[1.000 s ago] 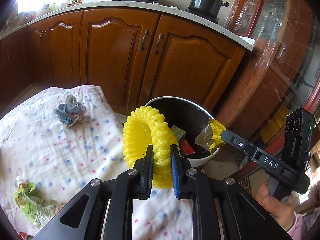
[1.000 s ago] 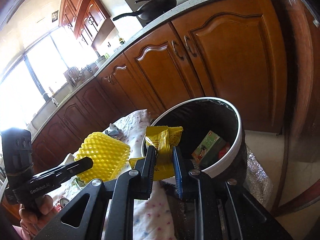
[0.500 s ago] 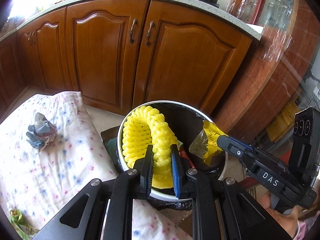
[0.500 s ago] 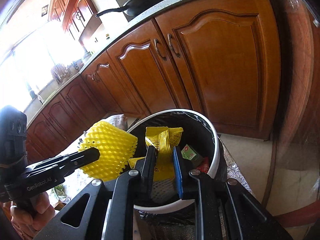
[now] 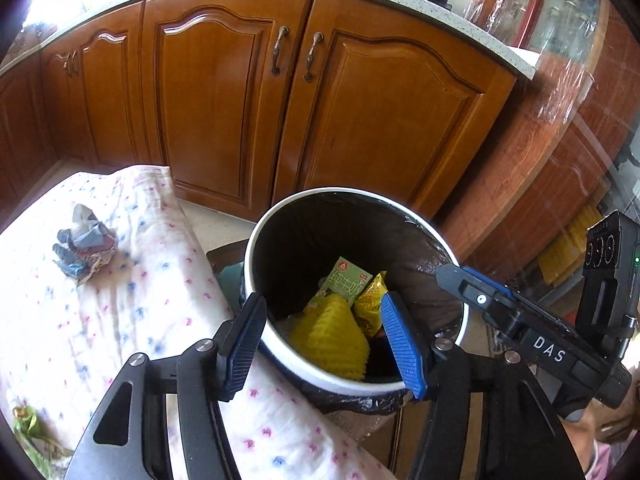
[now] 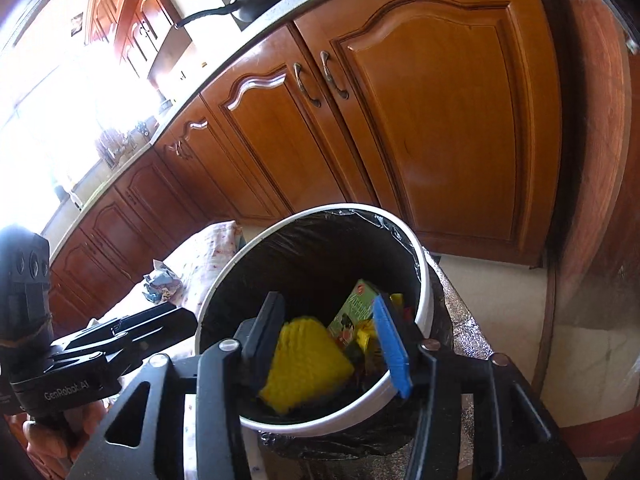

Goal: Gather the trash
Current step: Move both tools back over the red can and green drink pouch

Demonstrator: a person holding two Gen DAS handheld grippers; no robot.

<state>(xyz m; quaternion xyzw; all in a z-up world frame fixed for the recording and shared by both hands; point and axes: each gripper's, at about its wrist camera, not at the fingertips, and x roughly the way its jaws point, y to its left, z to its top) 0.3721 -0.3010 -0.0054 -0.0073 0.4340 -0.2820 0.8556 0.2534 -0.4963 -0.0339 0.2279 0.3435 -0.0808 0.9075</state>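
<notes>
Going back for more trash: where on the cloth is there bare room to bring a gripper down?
Bare cloth runs between the crumpled wad and the bin, up to the left gripper. The lower-left corner holds a green wrapper. The bin side is tight.

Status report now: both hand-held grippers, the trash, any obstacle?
Left hand-held gripper open, right hand-held gripper open. Yellow foam net and yellow wrapper in bin. Crumpled paper waits on cloth. No obstacle.

The left claw's (image 5: 322, 344) blue finger pad (image 5: 402, 344) hides part of the crinkly yellow snack bag (image 5: 370, 306) in the white round bin (image 5: 256, 264). Far left of the claw, the picture's edge cuts off a green wrapper (image 5: 24, 428).
</notes>
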